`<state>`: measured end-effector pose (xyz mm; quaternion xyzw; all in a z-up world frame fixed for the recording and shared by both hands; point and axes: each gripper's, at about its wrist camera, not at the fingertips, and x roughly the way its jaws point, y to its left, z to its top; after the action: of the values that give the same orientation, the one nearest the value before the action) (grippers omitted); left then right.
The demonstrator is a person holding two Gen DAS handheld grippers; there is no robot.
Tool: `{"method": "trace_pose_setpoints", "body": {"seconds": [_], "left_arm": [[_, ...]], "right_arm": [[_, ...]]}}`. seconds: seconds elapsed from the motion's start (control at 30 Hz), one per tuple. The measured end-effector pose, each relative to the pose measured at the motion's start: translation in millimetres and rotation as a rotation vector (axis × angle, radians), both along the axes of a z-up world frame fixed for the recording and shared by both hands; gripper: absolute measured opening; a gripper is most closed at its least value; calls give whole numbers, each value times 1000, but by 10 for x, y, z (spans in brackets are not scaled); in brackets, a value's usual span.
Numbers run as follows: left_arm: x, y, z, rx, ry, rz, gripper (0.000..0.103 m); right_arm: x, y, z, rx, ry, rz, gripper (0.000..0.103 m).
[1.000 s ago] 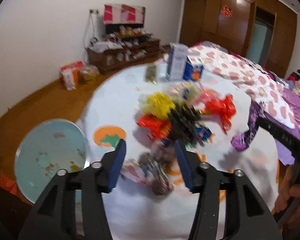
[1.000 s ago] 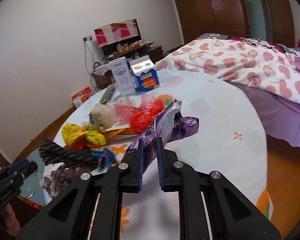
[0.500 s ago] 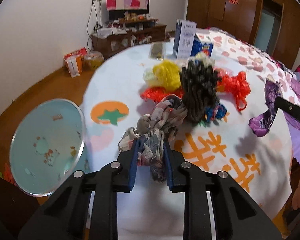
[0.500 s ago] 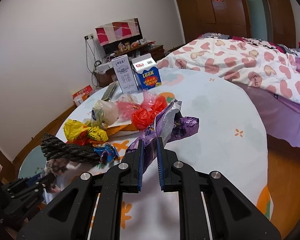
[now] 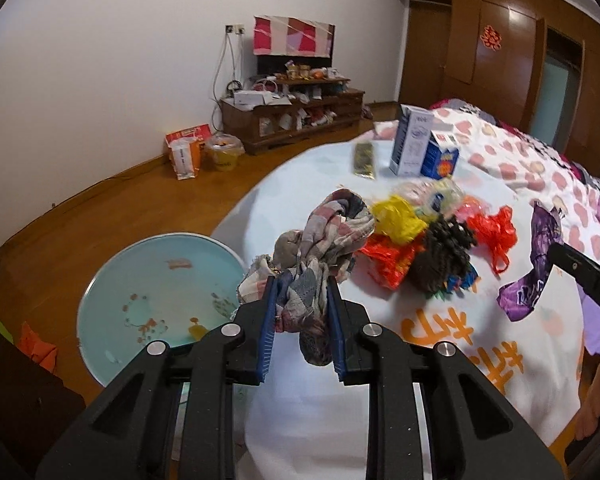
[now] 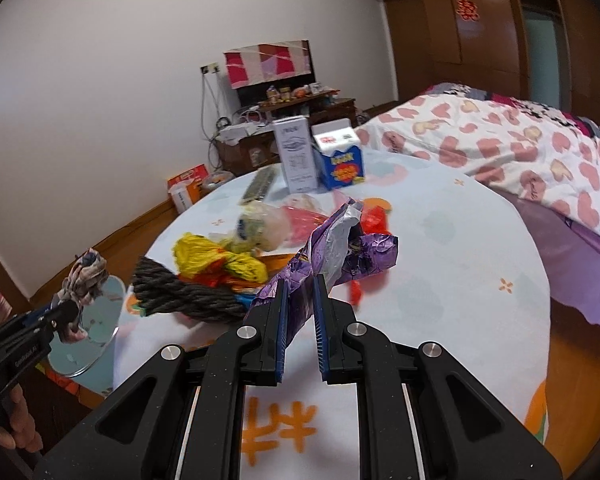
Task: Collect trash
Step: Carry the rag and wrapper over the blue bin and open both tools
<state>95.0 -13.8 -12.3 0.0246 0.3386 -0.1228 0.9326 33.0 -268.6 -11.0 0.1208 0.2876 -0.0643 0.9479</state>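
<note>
My left gripper (image 5: 301,284) is shut on a knotted plaid rag (image 5: 320,248) and holds it in the air above the table's left edge; the rag also shows in the right wrist view (image 6: 85,277). My right gripper (image 6: 301,280) is shut on a purple foil wrapper (image 6: 340,248), lifted above the table; it also shows in the left wrist view (image 5: 538,260). More trash lies on the round table (image 6: 452,248): a dark rope bundle (image 6: 184,294), a yellow bag (image 6: 216,258), a red bag (image 5: 494,232) and a pale bag (image 6: 260,226).
A light-blue round bin (image 5: 156,300) stands on the floor left of the table, below my left gripper. Two cartons (image 6: 320,158) and a remote (image 6: 260,184) stand at the table's far side. A bed (image 6: 520,148) lies to the right.
My left gripper closed on the plaid rag, lifted it off the table and swung left toward the bin. My right gripper kept hold of the purple wrapper and stayed nearly still.
</note>
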Motion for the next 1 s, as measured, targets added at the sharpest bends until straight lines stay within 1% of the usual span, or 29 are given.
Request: {"method": "trace_pose_setpoints", "body": {"seconds": [0.1,0.27,0.47,0.6,0.77,0.93,1.0], "left_arm": [[-7,130,41,-5,-14,23,23],[2,422,90,-2,-30,99,23],[-10,923,135,13,-50,222,23],[-4,1200,101,33,-46,297,23],[41,1481,48,22,-27,366,23],[79,1597,-35,36,-23,390,23],[87,1660,-83,28,-10,397,23]], "right_arm": [[37,117,71,-8,-12,26,13],[132,404,176,-28,-34,97,13],[303,838,227,-40,-38,218,13],[421,1145,227,-44,-33,302,13],[584,1551,160,-60,-18,399,13],[755,1863,61,-61,10,458,13],[820,1984,14,-68,17,484,13]]}}
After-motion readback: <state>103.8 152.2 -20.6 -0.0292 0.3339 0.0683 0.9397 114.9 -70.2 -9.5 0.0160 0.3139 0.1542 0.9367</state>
